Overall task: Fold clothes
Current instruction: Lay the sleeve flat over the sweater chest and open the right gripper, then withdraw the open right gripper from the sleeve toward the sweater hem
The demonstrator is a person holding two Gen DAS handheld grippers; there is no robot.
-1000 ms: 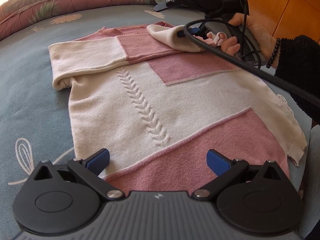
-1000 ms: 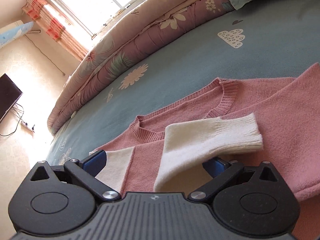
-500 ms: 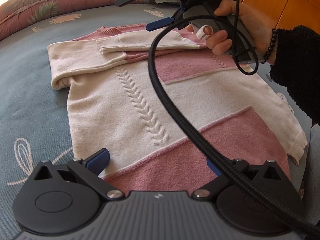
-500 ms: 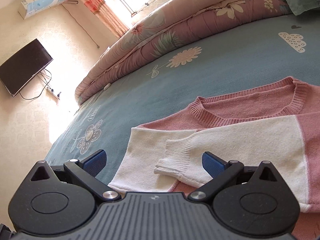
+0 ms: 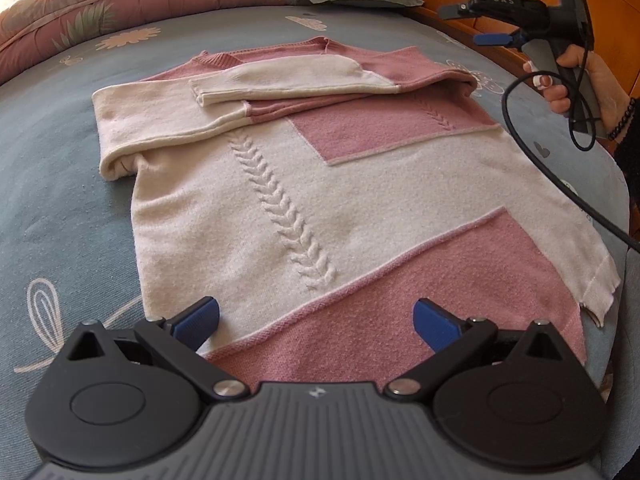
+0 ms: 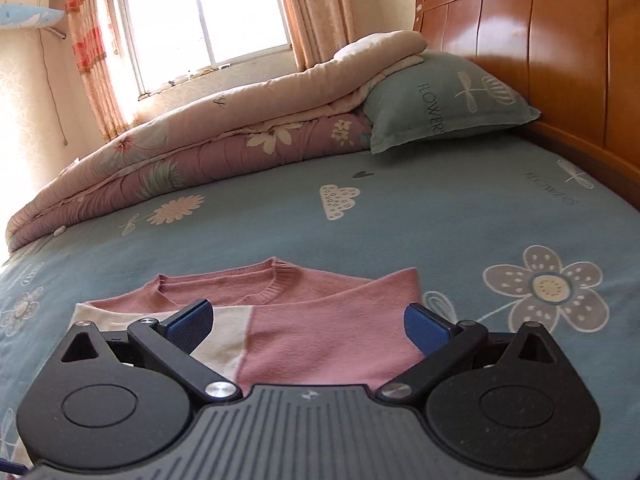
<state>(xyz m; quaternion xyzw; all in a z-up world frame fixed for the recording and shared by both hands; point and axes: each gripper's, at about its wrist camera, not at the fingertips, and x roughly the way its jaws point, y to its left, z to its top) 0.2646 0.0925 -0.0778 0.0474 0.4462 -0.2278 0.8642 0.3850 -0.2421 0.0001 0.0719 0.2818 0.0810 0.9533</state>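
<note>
A pink and cream knit sweater (image 5: 320, 184) lies flat on the blue bed sheet (image 5: 60, 208), both sleeves folded across its chest, the cream cuff (image 5: 208, 90) on top. My left gripper (image 5: 316, 318) hovers open over the sweater's pink hem, nothing between its fingers. My right gripper (image 5: 476, 26), held in a hand, is raised at the far right, clear of the sweater. In the right wrist view the right gripper (image 6: 308, 326) is open and empty above the sweater's (image 6: 320, 320) pink shoulder and neckline.
A folded floral quilt (image 6: 200, 144) and a blue-green pillow (image 6: 440, 100) lie at the far side of the bed. The wooden headboard (image 6: 540, 40) stands on the right. A black cable (image 5: 560, 184) trails from the right gripper over the sweater's right edge.
The right gripper let go of the cream sleeve, which now lies across the chest, and drew back up and to the right. The left gripper has stayed put.
</note>
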